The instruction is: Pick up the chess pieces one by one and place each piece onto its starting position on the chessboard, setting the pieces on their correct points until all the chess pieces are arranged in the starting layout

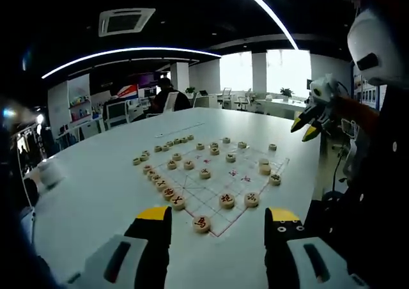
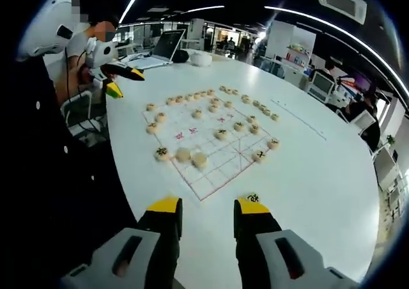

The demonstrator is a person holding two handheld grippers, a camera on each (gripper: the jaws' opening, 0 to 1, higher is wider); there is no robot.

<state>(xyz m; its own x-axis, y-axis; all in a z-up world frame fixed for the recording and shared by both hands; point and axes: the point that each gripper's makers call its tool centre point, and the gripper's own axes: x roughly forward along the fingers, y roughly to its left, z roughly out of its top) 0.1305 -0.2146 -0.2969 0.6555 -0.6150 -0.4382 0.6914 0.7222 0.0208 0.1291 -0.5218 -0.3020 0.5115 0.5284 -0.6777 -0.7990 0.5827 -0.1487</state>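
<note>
A Chinese chess board [image 1: 238,172] with red lines lies on the white round table [image 1: 96,187]. Several round wooden chess pieces [image 1: 226,200] stand on it and along its edges. One piece [image 1: 202,223] lies at the board's near corner, seen between my left gripper's [image 1: 218,220] open jaws, which hover above it holding nothing. In the right gripper view the board [image 2: 206,177] stretches ahead with the pieces [image 2: 221,133] spread over it. My right gripper [image 2: 208,207] is open and holds nothing. A lone piece [image 2: 253,197] lies on the table just past its right fingertip.
The right gripper [image 1: 308,124] hangs at the table's right edge, and the left gripper [image 2: 120,77] at the upper left. A person in dark clothes [image 2: 51,174] stands close by. A laptop [image 2: 163,46] and a white bowl [image 2: 201,59] sit at the far end.
</note>
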